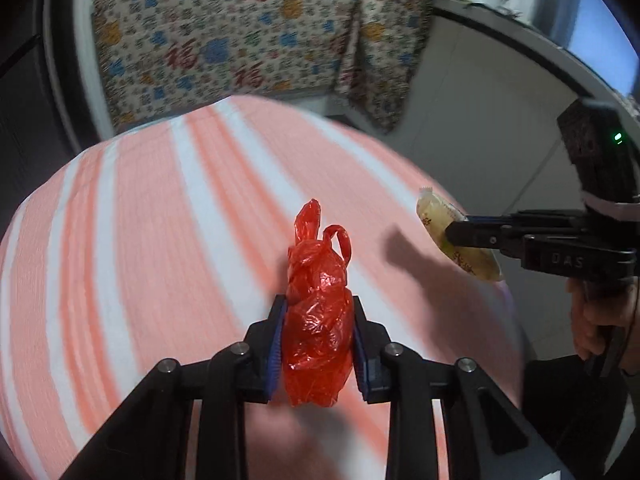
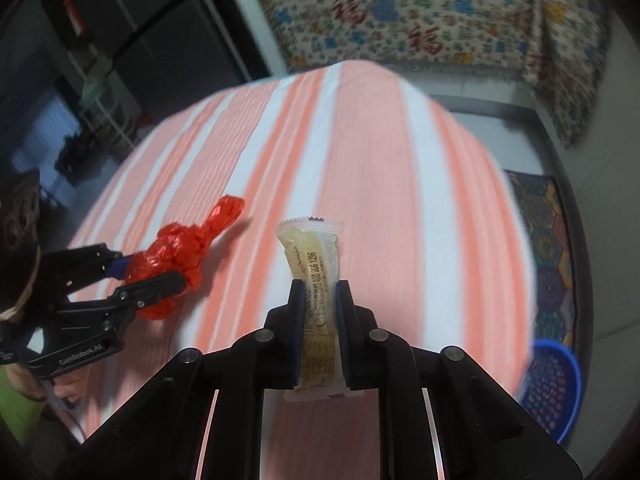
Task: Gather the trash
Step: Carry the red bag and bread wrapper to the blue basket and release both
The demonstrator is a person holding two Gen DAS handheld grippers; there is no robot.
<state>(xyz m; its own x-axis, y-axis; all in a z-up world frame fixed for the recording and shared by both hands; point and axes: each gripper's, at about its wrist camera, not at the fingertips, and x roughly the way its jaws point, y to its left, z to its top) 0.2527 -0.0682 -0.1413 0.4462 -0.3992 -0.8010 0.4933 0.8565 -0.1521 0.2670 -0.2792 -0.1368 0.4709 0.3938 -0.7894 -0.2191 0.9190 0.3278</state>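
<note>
My left gripper (image 1: 319, 312) is shut on a crumpled red plastic bag (image 1: 318, 320) and holds it above the striped bed. The bag's knotted handles stick out forward. My right gripper (image 2: 320, 292) is shut on a yellowish snack wrapper (image 2: 316, 280) with printed text, held upright above the bed. In the left wrist view the right gripper (image 1: 454, 236) with the wrapper (image 1: 440, 224) is at the right, over the bed's edge. In the right wrist view the left gripper (image 2: 156, 276) with the red bag (image 2: 176, 248) is at the left.
The bed (image 1: 140, 240) has an orange and white striped sheet. A blue plastic basket (image 2: 554, 388) stands on the floor at the bed's right side, beside a patterned mat (image 2: 548, 232). A floral quilt (image 1: 240, 32) hangs behind the bed. Dark cabinets (image 2: 132, 28) stand at the left.
</note>
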